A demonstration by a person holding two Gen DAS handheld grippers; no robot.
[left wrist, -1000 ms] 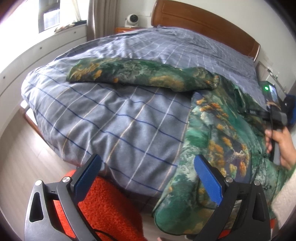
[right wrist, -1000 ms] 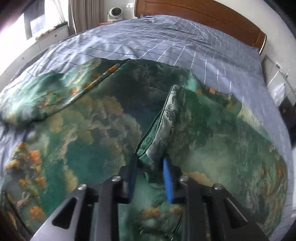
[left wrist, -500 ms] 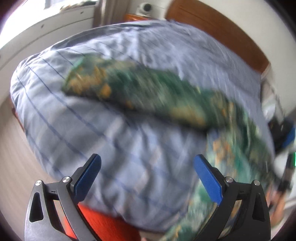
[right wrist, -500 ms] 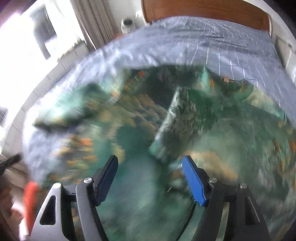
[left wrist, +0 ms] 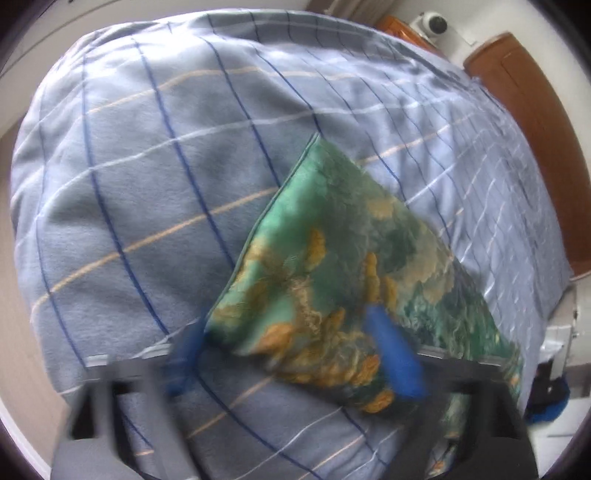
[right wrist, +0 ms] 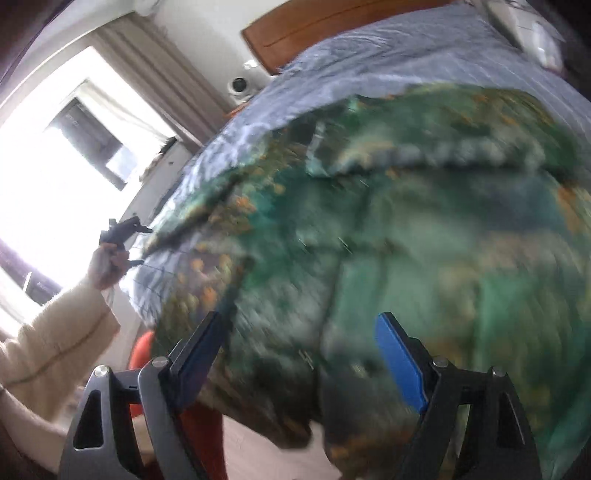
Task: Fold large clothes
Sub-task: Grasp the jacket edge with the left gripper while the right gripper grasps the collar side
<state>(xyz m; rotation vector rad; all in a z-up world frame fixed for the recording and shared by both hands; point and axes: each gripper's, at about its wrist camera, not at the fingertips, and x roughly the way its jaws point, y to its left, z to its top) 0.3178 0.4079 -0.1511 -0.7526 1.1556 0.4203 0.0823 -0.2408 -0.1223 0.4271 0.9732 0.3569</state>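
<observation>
A large green garment with orange and yellow print lies spread on the bed. In the left wrist view one sleeve (left wrist: 332, 266) lies on the blue checked duvet (left wrist: 147, 184), and its cuff end sits between the blurred blue fingers of my open left gripper (left wrist: 291, 365). In the right wrist view the garment's body (right wrist: 424, 229) fills the frame, blurred by motion. My right gripper (right wrist: 303, 365) is open and empty over the garment's near hem. The left gripper (right wrist: 122, 240) also shows far left in that view, held in a hand.
A wooden headboard (left wrist: 532, 122) stands at the far end of the bed. A small white camera (left wrist: 432, 24) sits on a nightstand. A bright window (right wrist: 55, 155) and curtains are on the left. An orange rug (right wrist: 207, 435) lies on the floor by the bed.
My right gripper has opened, let go of the garment fold and pulled back toward the hem. My left gripper has swung up over the bed to the sleeve's cuff end.
</observation>
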